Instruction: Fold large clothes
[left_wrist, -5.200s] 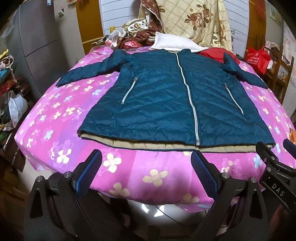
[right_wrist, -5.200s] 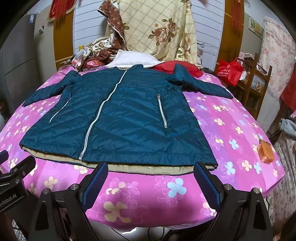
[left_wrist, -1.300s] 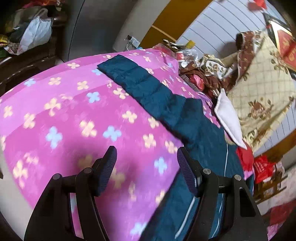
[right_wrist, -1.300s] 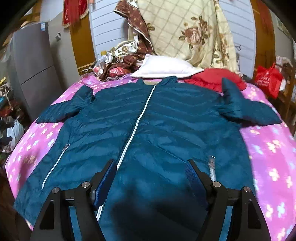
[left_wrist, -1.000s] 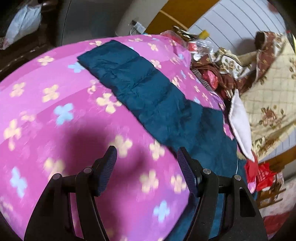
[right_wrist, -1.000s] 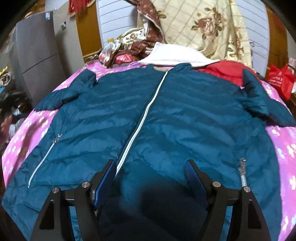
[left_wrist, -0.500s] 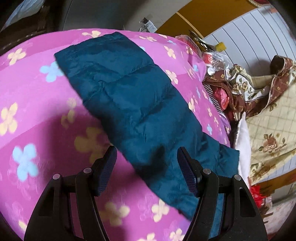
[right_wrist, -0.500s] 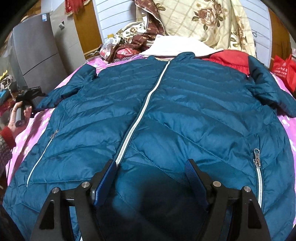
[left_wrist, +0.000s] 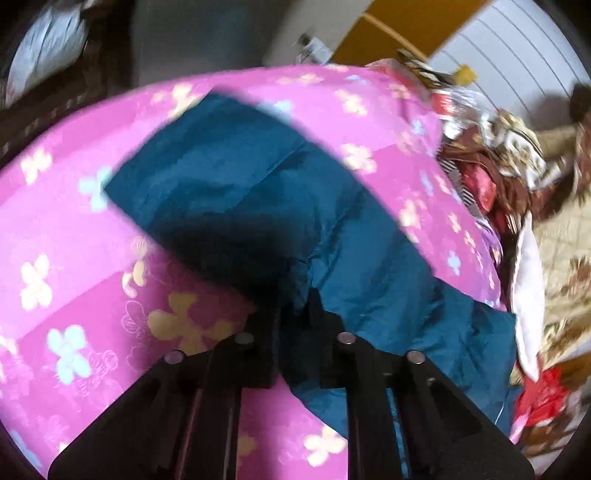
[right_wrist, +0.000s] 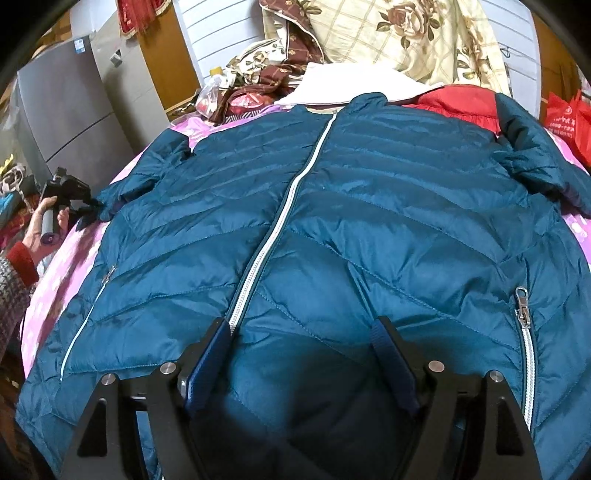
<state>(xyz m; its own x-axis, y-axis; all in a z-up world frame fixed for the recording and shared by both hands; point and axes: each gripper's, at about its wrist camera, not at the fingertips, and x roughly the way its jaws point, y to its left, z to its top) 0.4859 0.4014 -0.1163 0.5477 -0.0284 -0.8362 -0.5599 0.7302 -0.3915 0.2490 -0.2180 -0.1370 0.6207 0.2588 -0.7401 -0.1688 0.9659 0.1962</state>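
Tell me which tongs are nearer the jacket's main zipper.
Right. The right tongs hover open over the jacket beside its main zipper; the left tongs pinch the far sleeve.

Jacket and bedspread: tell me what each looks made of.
Jacket: teal, looks like thin synthetic shell over padding; it has a slight sheen, stitched puffy channels and a white zip.
Bedspread: pink, probably soft matte woven or fleecy cloth with printed flowers; blur leaves the weave unclear.
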